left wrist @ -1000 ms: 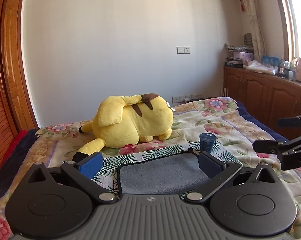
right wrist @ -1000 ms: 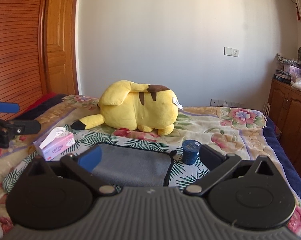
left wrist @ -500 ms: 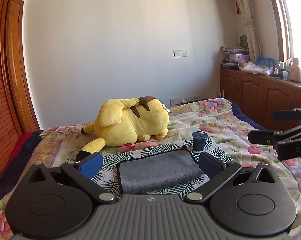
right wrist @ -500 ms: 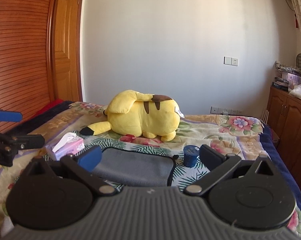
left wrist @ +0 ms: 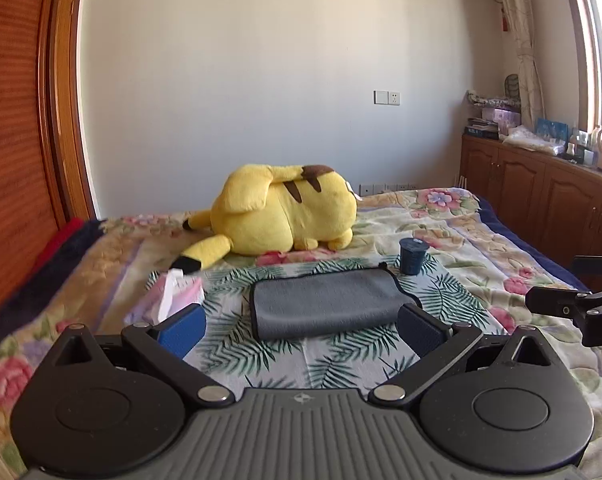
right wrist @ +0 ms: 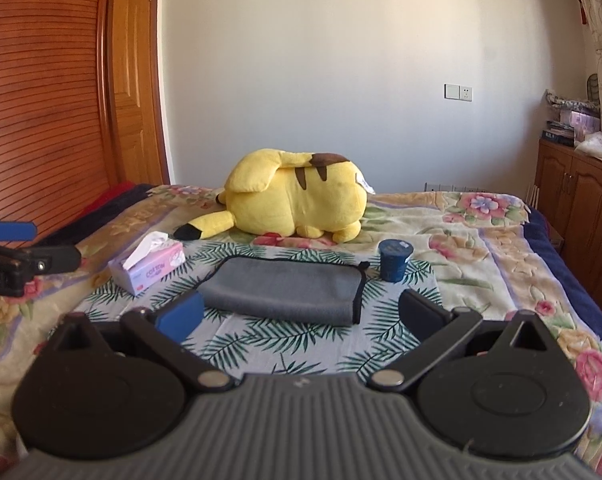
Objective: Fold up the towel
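A grey towel (left wrist: 325, 302) with dark edging lies folded flat on the palm-leaf cloth on the bed; it also shows in the right wrist view (right wrist: 285, 290). My left gripper (left wrist: 301, 330) is open and empty, held just short of the towel's near edge. My right gripper (right wrist: 301, 316) is open and empty, also just short of the towel. Each gripper shows at the edge of the other's view: the right one (left wrist: 573, 300), the left one (right wrist: 17, 256).
A yellow plush toy (left wrist: 281, 216) lies behind the towel. A dark blue cup (left wrist: 413, 256) stands at the towel's far right corner. A pink tissue box (right wrist: 149, 266) sits to the left. Wooden cabinets (left wrist: 541, 200) line the right wall.
Both grippers have pulled back and up from the towel, which now lies wholly beyond the fingertips. The tissue box has come into the left wrist view.
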`<state>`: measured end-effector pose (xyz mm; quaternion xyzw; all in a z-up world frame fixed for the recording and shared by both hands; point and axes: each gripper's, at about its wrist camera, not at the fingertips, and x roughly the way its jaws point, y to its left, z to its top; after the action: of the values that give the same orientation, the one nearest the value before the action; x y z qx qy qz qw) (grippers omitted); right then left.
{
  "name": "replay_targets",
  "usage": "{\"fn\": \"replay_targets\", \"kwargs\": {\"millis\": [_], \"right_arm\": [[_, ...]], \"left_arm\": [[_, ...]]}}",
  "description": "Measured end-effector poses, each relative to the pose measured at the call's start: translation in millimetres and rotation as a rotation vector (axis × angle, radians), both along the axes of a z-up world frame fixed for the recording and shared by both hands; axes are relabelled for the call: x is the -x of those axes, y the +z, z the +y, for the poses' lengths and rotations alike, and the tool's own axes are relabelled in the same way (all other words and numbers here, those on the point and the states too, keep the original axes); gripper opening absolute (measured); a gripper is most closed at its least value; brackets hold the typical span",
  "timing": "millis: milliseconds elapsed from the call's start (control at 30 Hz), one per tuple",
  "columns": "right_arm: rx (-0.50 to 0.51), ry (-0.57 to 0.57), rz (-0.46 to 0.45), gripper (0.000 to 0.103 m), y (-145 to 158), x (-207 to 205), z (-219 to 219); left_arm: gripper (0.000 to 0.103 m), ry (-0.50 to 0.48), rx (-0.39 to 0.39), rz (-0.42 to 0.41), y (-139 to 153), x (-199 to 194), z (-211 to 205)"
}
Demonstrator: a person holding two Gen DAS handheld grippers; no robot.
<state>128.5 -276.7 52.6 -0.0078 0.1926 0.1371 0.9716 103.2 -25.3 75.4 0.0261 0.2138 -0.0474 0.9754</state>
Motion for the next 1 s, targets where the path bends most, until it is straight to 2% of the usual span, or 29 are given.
{"fn": "replay_targets", "kwargs": {"millis": [233,433,800,1000], "right_arm": [[0.007,0.013,0.006,0.103,-10.3,17.3,3.9],[0.002,0.001,0.030,0.103,-26.5,27.7,4.6],[-0.024,-0.039,0.040,0.103,-47.1,40.5,0.8],[0.010,-0.034,0.039,0.103,-56.9,47.0,6.5]], "left_arm": [[0.087,-0.005,-0.002,0.025,-21.7,13.4,0.5],[0.087,0.023,0.042,0.022,-34.4,27.8,5.3],[0.087,0.027,-0.011,0.050,-66.3,44.7,4.6],[0.087,0.041,0.008,0.082,-82.4,47.0,10.5]]}}
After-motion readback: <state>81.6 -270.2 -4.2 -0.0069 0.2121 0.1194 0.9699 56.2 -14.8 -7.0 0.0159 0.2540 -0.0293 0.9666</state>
